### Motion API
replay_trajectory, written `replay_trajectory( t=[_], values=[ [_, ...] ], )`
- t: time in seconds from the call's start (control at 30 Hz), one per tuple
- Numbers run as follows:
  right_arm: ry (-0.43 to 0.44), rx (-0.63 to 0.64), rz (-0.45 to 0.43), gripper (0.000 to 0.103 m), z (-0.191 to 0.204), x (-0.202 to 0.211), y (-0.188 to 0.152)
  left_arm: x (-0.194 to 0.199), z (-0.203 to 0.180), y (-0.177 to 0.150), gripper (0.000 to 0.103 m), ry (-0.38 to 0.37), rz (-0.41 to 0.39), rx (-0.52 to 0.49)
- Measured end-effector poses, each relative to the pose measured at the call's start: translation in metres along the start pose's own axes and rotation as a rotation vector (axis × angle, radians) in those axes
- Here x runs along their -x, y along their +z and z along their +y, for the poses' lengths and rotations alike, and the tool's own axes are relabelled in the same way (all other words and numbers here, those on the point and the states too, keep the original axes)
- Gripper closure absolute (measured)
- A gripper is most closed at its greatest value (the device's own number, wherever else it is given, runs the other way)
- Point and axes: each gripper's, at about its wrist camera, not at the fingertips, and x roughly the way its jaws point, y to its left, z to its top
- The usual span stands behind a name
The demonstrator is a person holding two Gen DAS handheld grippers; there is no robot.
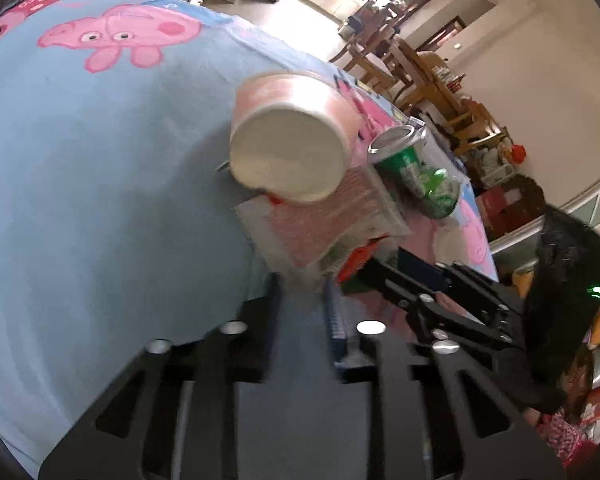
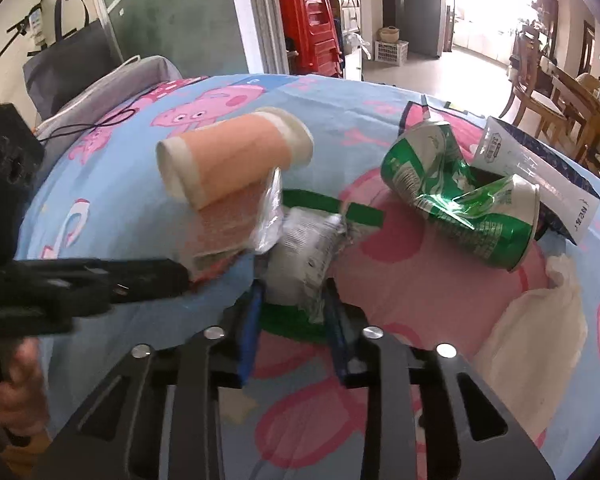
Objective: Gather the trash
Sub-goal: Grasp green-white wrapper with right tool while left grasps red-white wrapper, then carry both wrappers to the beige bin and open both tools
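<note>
Working over the bed (image 2: 100,208), its sheet printed with Peppa Pig, I see the crushed green can (image 2: 460,200) at two o'clock from my right tool (image 2: 296,300), long axis slanting down-right. Cup (image 2: 232,156) lies at eleven, sideways. Right tool grips a silver wrapper (image 2: 304,248); left tool (image 1: 300,292) pinches a clear packet (image 1: 320,224). Print unreadable.

Left wrist: looks low along its own fingers, tilted, close over the sheet (image 1: 100,184), facing the cup (image 1: 292,140) base-on.
Right wrist: close above the sheet (image 2: 340,96), facing the can (image 2: 464,196) and doorway.
Shared: cup (image 2: 232,156), can (image 1: 416,168), wrapper (image 1: 320,224); each view shows the other gripper.
</note>
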Motion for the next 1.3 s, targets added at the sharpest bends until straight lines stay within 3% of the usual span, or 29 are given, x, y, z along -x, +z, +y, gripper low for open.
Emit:
replay_trajectory(
  t=[0.03,0.1,0.3,0.37,0.43,0.47,0.6,0.8,0.93,1.0,1.03,1.07,1.13,1.3],
  values=[
    [0.003,-0.001,-0.003,0.082,0.002,0.001,-0.002,-0.002,-0.001,-0.002,0.102,-0.011,0.016,-0.002],
    [0.006,-0.013,-0.016,0.082,0.001,0.011,-0.010,-0.008,-0.005,-0.008,0.102,-0.045,0.050,0.006],
    [0.015,-0.093,-0.056,0.082,-0.013,0.046,-0.035,-0.003,-0.030,-0.032,0.102,-0.010,0.065,-0.089],
    [0.018,-0.121,-0.067,0.082,-0.018,0.054,-0.038,0.007,-0.040,-0.034,0.094,0.048,0.010,-0.148],
    [0.017,-0.145,-0.077,0.082,-0.024,0.060,-0.040,0.013,-0.052,-0.032,0.059,0.127,-0.031,-0.213],
    [0.020,-0.158,-0.078,0.082,-0.027,0.062,-0.041,0.014,-0.056,-0.030,0.054,0.149,-0.040,-0.235],
    [0.055,-0.213,-0.072,0.082,-0.036,0.063,-0.041,-0.002,-0.077,-0.016,0.048,0.238,-0.015,-0.389],
    [0.068,-0.282,-0.078,0.082,-0.049,0.066,-0.042,-0.038,-0.070,0.004,0.046,0.335,0.044,-0.450],
    [0.076,-0.318,-0.074,0.082,-0.053,0.067,-0.044,-0.045,-0.069,0.000,0.031,0.393,0.052,-0.541],
    [0.073,-0.328,-0.082,0.082,-0.055,0.069,-0.046,-0.044,-0.065,0.003,0.036,0.377,0.051,-0.532],
    [0.072,-0.333,-0.084,0.082,-0.056,0.071,-0.048,-0.041,-0.062,0.007,0.055,0.382,0.034,-0.516],
    [0.069,-0.338,-0.084,0.082,-0.057,0.073,-0.050,-0.040,-0.061,0.009,0.066,0.389,0.028,-0.513],
    [0.067,-0.344,-0.086,0.082,-0.057,0.079,-0.054,-0.029,-0.052,0.018,0.087,0.312,0.047,-0.436],
    [0.064,-0.342,-0.132,0.082,-0.062,0.105,-0.067,0.011,-0.034,0.019,0.093,0.129,0.028,-0.272]
  ],
)
